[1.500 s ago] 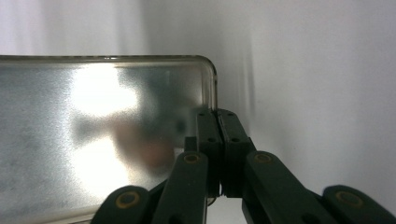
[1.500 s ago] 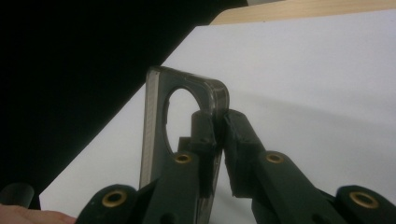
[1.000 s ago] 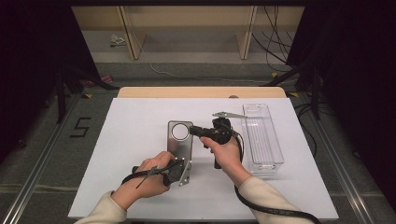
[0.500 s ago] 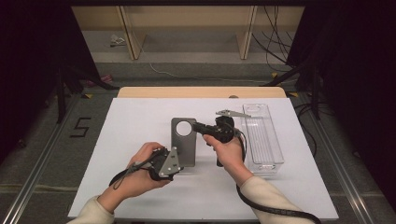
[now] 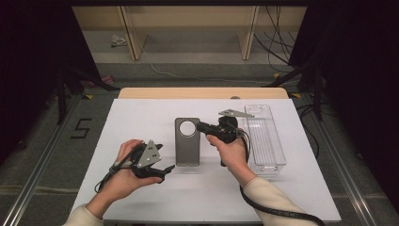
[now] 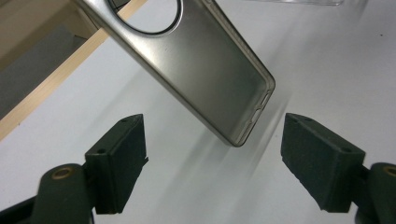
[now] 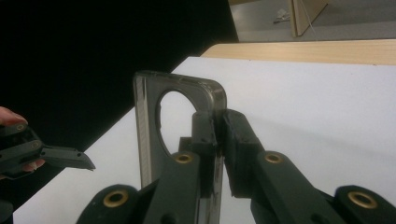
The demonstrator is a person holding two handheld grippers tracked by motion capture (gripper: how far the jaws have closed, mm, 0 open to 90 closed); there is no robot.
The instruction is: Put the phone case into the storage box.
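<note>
A smoky grey phone case (image 5: 187,143) with a round camera hole is held over the middle of the white table (image 5: 141,117). My right gripper (image 5: 203,127) is shut on its upper right edge; in the right gripper view the jaws (image 7: 218,126) pinch the case (image 7: 147,116) beside the hole. My left gripper (image 5: 165,169) stands open just left of the case's lower end, apart from it. In the left gripper view the case's bottom corner (image 6: 205,79) hangs ahead of the open gripper (image 6: 214,149), with a shadow beneath it. The left gripper (image 7: 51,156) also appears at the left of the right gripper view.
A clear plastic tray (image 5: 264,136) lies lengthwise at the right of the table, just beyond the right hand. The table's wooden far edge (image 5: 202,92) borders a dark floor with cables and a shelf frame.
My left gripper has let go of the case's lower end, opened, and drawn back to the left. The right gripper keeps its grip on the case.
</note>
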